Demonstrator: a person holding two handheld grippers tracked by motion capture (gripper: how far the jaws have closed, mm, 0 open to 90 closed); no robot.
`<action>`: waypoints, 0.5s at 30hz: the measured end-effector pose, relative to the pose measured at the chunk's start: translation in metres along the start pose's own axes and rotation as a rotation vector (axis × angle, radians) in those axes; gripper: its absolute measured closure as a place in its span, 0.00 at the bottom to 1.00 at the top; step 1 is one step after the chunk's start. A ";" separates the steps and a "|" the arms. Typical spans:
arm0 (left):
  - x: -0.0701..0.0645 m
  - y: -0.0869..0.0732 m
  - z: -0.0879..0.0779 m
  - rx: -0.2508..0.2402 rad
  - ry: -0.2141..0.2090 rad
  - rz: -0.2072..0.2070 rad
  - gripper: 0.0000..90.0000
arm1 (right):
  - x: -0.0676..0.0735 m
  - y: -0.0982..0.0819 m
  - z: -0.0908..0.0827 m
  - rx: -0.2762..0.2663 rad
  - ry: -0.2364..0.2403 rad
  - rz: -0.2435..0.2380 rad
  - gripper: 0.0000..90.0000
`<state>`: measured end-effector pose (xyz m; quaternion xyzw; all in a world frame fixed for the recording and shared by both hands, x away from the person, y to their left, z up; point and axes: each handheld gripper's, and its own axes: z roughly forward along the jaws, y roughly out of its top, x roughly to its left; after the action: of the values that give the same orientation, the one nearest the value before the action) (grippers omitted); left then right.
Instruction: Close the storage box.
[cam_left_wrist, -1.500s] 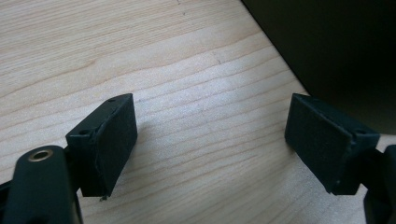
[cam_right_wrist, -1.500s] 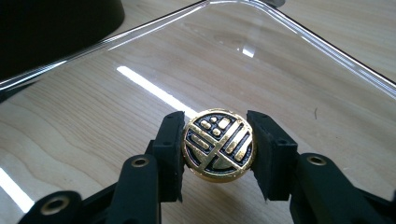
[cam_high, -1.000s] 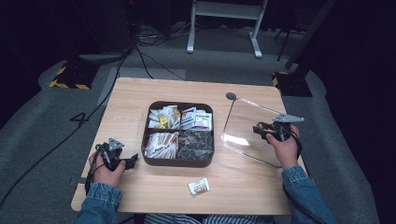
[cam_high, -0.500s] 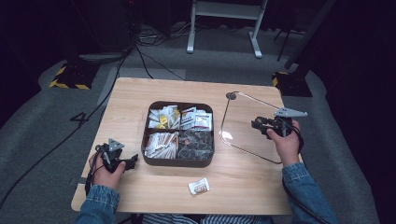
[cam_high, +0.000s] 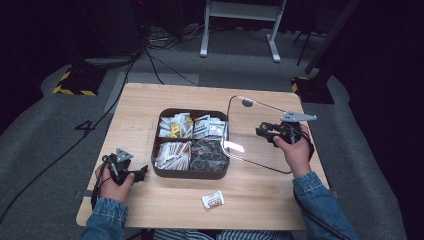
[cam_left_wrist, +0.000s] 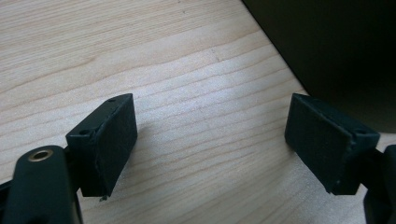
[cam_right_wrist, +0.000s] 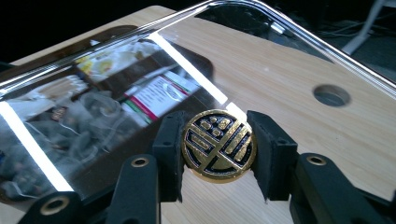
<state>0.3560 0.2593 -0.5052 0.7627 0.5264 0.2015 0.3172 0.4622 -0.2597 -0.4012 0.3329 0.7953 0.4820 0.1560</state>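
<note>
So the right gripper (cam_right_wrist: 218, 154) has its jaws clamped on the lid's knob (cam_right_wrist: 218, 145), that round black and gold thing, one pad pressed on each side of it. The lid (cam_high: 250, 125) is clear with rounded corners and a small hole (cam_right_wrist: 331, 94) out past the gripper's tips and off to one side. In the high view the right gripper (cam_high: 265, 131) holds the lid up at a tilt, with the edge on the box side lifted and hanging over the box's near rim, while the opposite edge sits low by the table (cam_high: 140, 105), close to the person's wrist. Through the lid, ahead of the jaws, you can see the box (cam_high: 191, 172) contents: tea bags and paper packets, a bit blurred by glare streaks.

The box is dark brown, split in four compartments, and it sits between the two grippers.

The left gripper (cam_high: 140, 172) is parked low on the table, just beside the box's corner. In its own view the left gripper's jaws stand wide apart with nothing between them, just bare wood under them, and the dark box wall rises just past the one tip.

One loose packet (cam_high: 213, 200) lies on the table, closer to the person than either gripper, roughly halfway between the hands.
</note>
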 end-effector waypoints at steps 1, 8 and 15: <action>0.000 0.000 0.000 0.000 0.000 0.000 0.19 | 0.006 0.007 0.004 0.001 0.010 -0.017 0.65; 0.000 0.000 0.000 0.000 0.000 0.000 0.19 | 0.024 0.026 0.013 0.011 0.044 -0.046 0.65; 0.000 0.000 0.000 0.001 -0.003 0.004 0.19 | 0.041 0.041 0.029 0.038 0.077 -0.062 0.65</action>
<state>0.3565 0.2595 -0.5051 0.7642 0.5246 0.2005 0.3172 0.4643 -0.1997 -0.3764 0.2922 0.8197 0.4741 0.1339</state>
